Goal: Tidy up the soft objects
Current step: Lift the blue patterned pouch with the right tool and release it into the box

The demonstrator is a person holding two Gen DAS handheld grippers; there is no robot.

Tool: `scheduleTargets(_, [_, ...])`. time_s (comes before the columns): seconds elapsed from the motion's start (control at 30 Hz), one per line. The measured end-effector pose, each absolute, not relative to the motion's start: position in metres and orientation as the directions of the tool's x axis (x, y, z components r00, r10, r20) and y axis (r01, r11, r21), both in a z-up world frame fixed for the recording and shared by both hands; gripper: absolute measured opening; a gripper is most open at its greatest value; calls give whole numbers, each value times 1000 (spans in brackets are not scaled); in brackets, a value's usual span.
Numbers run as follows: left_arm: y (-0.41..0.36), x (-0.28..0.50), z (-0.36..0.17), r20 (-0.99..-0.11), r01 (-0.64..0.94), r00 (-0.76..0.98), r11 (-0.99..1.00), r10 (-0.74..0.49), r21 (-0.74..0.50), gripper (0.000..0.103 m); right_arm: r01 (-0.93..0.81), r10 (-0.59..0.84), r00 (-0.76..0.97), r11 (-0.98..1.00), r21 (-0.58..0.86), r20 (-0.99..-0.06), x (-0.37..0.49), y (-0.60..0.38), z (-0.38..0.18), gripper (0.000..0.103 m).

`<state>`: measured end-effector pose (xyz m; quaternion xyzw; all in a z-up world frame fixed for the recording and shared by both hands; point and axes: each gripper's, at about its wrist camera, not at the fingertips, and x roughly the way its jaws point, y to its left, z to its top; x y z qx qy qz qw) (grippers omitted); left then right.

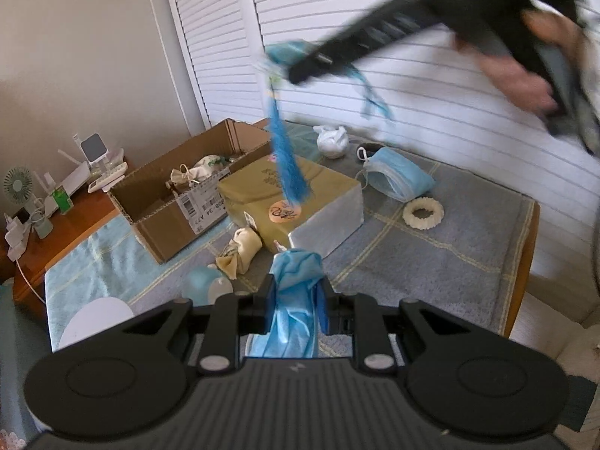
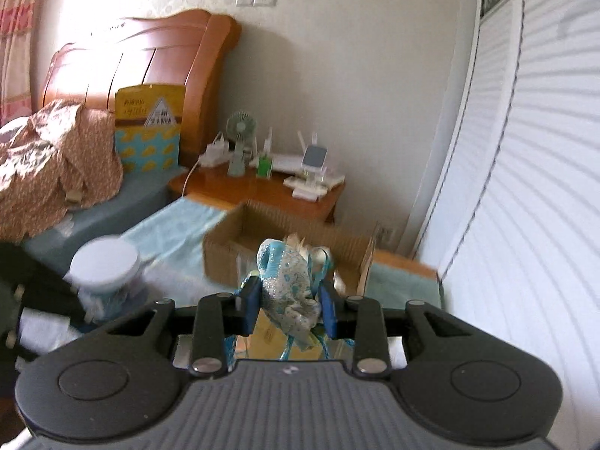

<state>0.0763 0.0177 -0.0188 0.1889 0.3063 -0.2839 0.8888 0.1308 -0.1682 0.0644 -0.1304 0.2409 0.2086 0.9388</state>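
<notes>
Both grippers pinch cloth: left gripper (image 1: 296, 296) low on a blue mask (image 1: 294, 300), right gripper (image 2: 288, 300) raised holding a sparkly pouch (image 2: 287, 285).

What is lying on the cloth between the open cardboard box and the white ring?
In the left wrist view, a gold-topped box sits between the cardboard box and the white ring.

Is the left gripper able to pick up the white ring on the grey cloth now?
Probably not yet. The left gripper is shut on a blue mask, so its jaws are occupied. The white ring lies uncovered on the cloth, with nothing on it, so the way looks free after releasing.
</notes>
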Motion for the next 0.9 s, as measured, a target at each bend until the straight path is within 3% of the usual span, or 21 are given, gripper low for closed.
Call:
scheduleTargets(0.17, [21,83,-21,-653,614,648,776,-392,145,21,-493,365,793,855,-161,-488,184,-151,79,38])
scheduleTargets(0.53, [21,102,-28,-662,599,638,794,-394,105,21,-597,410,708,783,-176,-575,299,-110,65,39])
scheduleTargets(0.63, [22,106,-29,-666,596,634,797,-392,99,21,-591,388,692,788,-170,-609,314,-109,51,56])
scheduleTargets(0.7, [22,109,-29,-669,594,633,799,-389,98,21,-576,373,687,803,-155,-623,318,-113,42,58])
scheduleTargets(0.77, [22,112,-29,-673,593,628,800,-391,89,21,-559,371,687,820,-127,-625,315,-119,36,77])
scheduleTargets(0.83, [23,114,-28,-677,592,623,802,-392,80,21,-525,357,699,845,-105,-620,310,-127,32,85])
scheduleTargets(0.9, [23,117,-26,-679,589,621,805,-391,76,21,-480,327,707,873,-86,-627,303,-133,28,86])
